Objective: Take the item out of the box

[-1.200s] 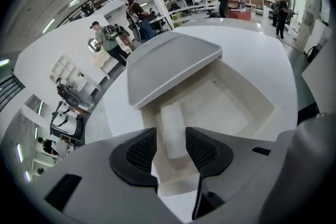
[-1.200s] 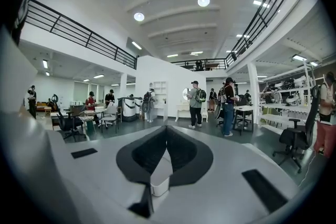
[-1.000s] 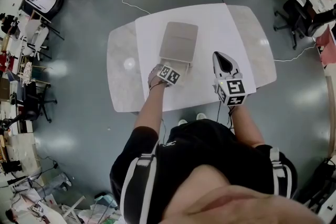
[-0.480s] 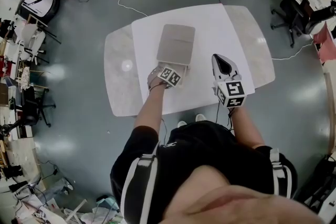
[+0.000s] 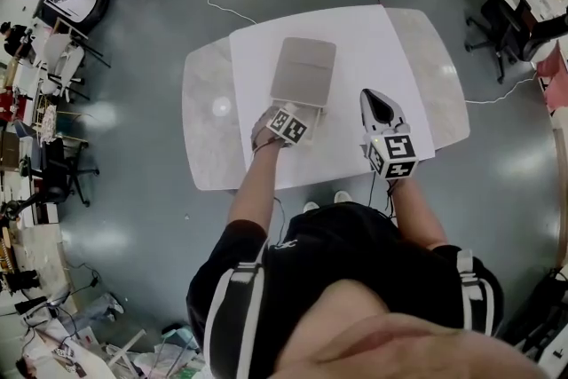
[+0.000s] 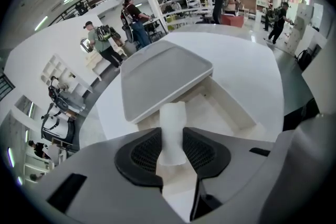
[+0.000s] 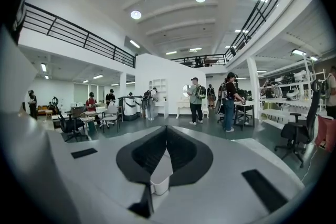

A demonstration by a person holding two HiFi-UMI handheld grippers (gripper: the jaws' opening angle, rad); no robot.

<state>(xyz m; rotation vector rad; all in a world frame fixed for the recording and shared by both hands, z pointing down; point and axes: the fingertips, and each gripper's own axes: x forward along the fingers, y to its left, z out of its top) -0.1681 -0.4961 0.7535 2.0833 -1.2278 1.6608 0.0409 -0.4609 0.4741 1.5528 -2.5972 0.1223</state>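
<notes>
The left claw [image 6: 172, 138] has its jaws closed on the white item [image 6: 172, 122], a pale upright piece pinched between the dark ribbed pads at the near end of the box [image 6: 233, 110]. The item stands over the box's cream interior and its top reaches the near edge of the grey lid [image 6: 163, 73], which is tilted up over the box (whether item and lid touch I cannot tell). The right claw [image 7: 166, 131] has its jaws brought together at the tips with nothing of the task's between them; in the head view it hovers to the right of the box, well apart from it, nose pointing away from the person. The box rests on a white sheet [image 5: 368, 49] that covers the middle of a pale, marbled table [image 5: 204, 129] with rounded corners. Around the table lies a glossy grey floor [image 5: 133, 191] with light glare on it, a white cable [image 5: 217, 3] trailing across it at the far side. Black office chairs [image 5: 495, 22] stand to the right, and clutter lines the left edge. The gripper views show a high, bright hall with a railed balcony and several people [image 7: 198, 99] standing about.
</notes>
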